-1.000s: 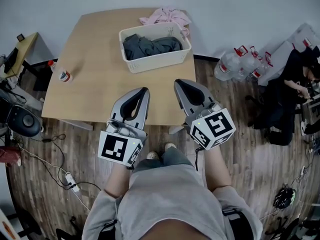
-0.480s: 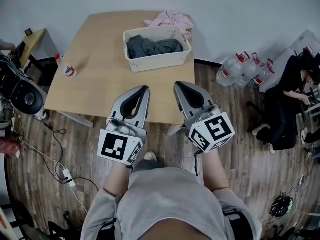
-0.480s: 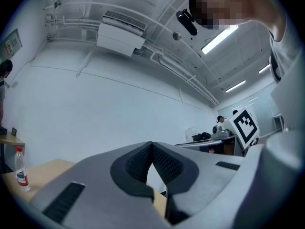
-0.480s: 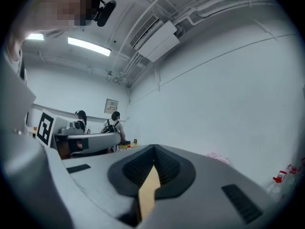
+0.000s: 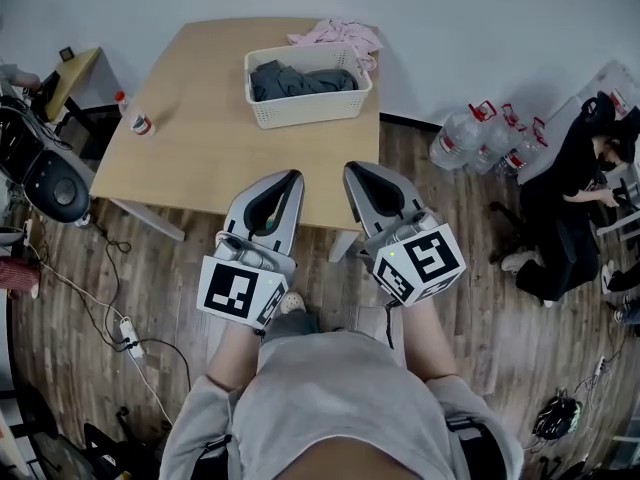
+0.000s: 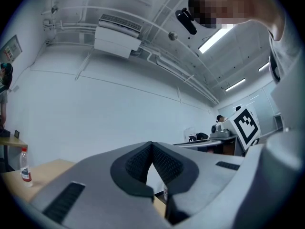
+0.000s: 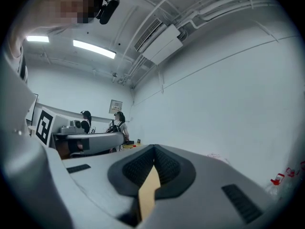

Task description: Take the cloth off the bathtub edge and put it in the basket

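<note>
**Both tools empty, no tub in sight – between steps, I reckon**

Biggest thing first: the tan wooden table [image 5: 200, 128] fills the far middle of my head view. Its near edge sits right under my tool tips and its far edge is against the wall. There's no bathtub in any view, so I can't show you the pickup spot.

The white perforated plastic basket [image 5: 310, 108] stands at the far right of the table with a dark grey cloth [image 5: 300, 78] heaped inside. A crumpled pink cloth [image 5: 335, 36] lies on the table just behind it, touching the far right corner and hanging over the rim a bit. My guess is the grey one counts as delivered and the pink one is what's left, but that's only a guess.

The left gripper [image 5: 292, 176] and right gripper [image 5: 352, 168] are side by side over the near table edge, pointing roughly level at the basket. Both have their jaws pressed together with nothing in them. So the next move needs one tool opened up and a long reach past the basket, over its rim without nudging it.

Room-wise, the table between me and the basket is bare. The plank floor [image 5: 470, 258] to the right is open up to the clear plastic water jugs [image 5: 470, 133], while cables [image 5: 110, 308] clutter the left. A small red-capped bottle [image 5: 138, 122] stands at the far left, well clear.
</note>
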`<state>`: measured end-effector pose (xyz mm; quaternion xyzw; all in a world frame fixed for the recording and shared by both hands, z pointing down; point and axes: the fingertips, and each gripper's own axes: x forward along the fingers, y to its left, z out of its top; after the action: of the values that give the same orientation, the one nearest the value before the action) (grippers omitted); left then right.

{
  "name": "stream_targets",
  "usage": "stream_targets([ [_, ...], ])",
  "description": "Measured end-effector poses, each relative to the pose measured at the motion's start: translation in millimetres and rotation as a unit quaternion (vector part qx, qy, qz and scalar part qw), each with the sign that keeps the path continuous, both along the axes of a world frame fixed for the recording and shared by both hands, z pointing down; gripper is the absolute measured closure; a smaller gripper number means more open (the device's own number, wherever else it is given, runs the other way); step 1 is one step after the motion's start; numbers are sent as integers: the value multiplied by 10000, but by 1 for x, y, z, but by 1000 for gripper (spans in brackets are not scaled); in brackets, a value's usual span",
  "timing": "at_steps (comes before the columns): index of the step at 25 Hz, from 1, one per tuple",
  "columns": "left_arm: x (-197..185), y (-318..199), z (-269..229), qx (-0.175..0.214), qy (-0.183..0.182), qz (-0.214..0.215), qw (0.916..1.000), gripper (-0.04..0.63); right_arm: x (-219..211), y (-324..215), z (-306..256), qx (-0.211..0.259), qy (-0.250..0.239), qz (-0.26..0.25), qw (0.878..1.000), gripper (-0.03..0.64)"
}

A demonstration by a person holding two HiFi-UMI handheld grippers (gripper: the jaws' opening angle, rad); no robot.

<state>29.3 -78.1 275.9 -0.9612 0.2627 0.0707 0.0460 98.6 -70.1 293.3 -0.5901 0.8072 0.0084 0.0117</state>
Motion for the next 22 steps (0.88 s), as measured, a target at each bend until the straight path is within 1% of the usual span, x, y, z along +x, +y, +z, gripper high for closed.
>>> stream_targets([
  [3, 2, 18, -1, 13, 6, -11, 10000, 598, -1, 17, 0, 5, 49, -36, 10000, 607],
  [9, 2, 50, -1, 16, -3, -72, 10000, 598, 4, 49, -2, 45, -137, 12, 9999, 607],
  [13, -1, 69, 0, 24, -8, -136, 9999, 598, 4, 67, -1, 57, -162, 23, 9998, 607],
  [18, -5, 84, 1, 36, 13, -210, 9998, 598, 3, 83, 1, 53, -219, 27, 9997, 607],
  [22, -7, 95, 3, 25, 35, -249, 9997, 598, -1, 94, 3, 43, -152, -44, 9999, 607],
])
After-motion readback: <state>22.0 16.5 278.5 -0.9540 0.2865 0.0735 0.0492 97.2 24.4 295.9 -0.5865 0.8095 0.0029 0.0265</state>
